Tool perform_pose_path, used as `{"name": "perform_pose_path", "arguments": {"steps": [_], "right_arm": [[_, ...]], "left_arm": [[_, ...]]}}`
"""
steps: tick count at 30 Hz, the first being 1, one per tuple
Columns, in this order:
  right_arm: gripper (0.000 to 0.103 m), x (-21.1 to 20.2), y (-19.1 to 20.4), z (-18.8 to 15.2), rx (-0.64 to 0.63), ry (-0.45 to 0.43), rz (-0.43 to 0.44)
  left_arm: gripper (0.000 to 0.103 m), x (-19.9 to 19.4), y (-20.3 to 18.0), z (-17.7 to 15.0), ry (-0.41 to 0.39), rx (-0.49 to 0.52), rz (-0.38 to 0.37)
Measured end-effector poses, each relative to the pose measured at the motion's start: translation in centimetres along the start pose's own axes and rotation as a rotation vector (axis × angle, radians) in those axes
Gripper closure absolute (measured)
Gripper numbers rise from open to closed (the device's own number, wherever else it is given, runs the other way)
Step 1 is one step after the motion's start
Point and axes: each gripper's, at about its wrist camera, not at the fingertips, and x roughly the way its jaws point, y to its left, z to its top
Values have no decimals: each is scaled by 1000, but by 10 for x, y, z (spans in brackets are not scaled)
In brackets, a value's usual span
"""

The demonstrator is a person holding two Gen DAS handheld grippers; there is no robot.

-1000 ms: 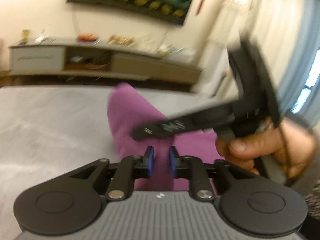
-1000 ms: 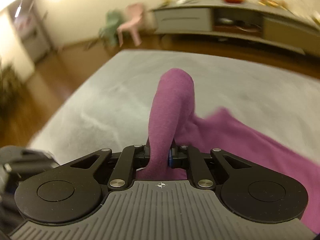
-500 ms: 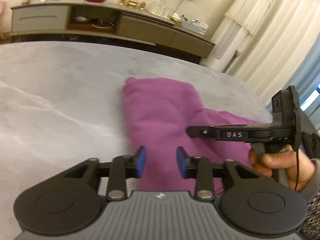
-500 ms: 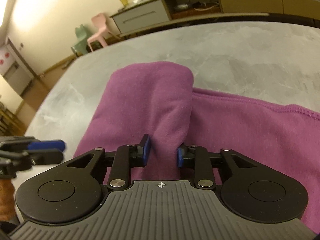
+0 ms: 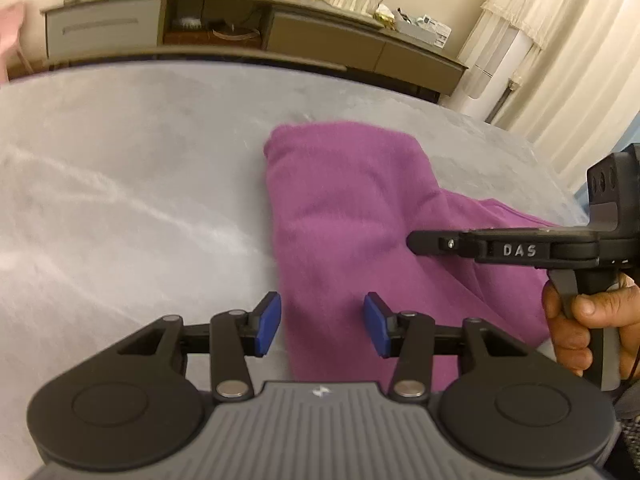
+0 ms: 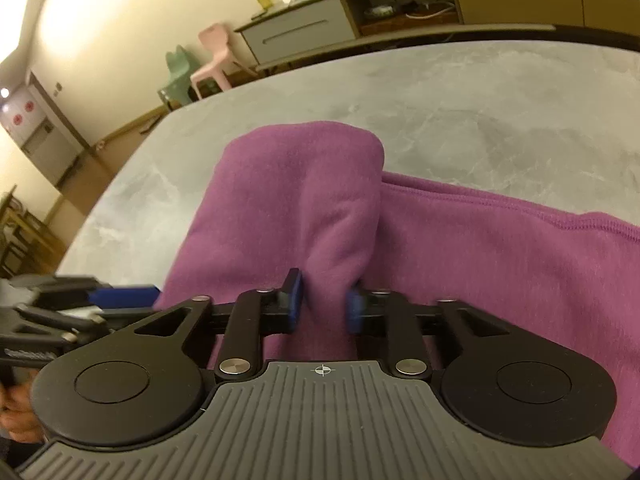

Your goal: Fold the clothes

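A purple garment [image 5: 352, 216] lies on the grey table [image 5: 120, 184], one part folded over the rest. My left gripper [image 5: 323, 324] hovers low over the near left edge of the fold. Its jaws are opening and its blue pads [image 5: 268, 324] stand clear of the cloth. My right gripper [image 6: 324, 306] straddles a raised ridge of the purple garment [image 6: 304, 200]. Its jaws are also opening, and the ridge stands loose between the pads. From the left wrist view the right gripper [image 5: 416, 240] comes in from the right over the cloth, held by a hand [image 5: 580, 320].
A long low sideboard [image 5: 280, 36] with small items on top runs behind the table. Pale curtains [image 5: 560, 60] hang at the right. A pink chair [image 6: 212, 60] and a green one [image 6: 178, 76] stand on the floor past the table's left edge [image 6: 120, 184].
Both grippers came down with the lifted purple cloth and laid it as a fold on the table. Both pairs of jaws went from pinching the fabric to standing apart.
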Motion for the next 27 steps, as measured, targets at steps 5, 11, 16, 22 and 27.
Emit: {"name": "perform_pose_path", "arguments": {"steps": [5, 11, 16, 22, 27], "right_arm": [[84, -55, 32, -20, -127, -123, -31], [92, -39, 67, -49, -360, 73, -122], [59, -78, 116, 25, -476, -96, -172], [31, 51, 187, 85, -800, 111, -304], [94, 123, 171, 108, -821, 297, -501]], "left_arm": [[71, 3, 3, -4, 0, -25, -25], [81, 2, 1, -19, -18, -134, -7], [79, -5, -5, -29, -65, -199, 18], [88, -3, -24, -28, -108, -112, 90], [90, 5, -24, -33, -95, -97, 86]]}}
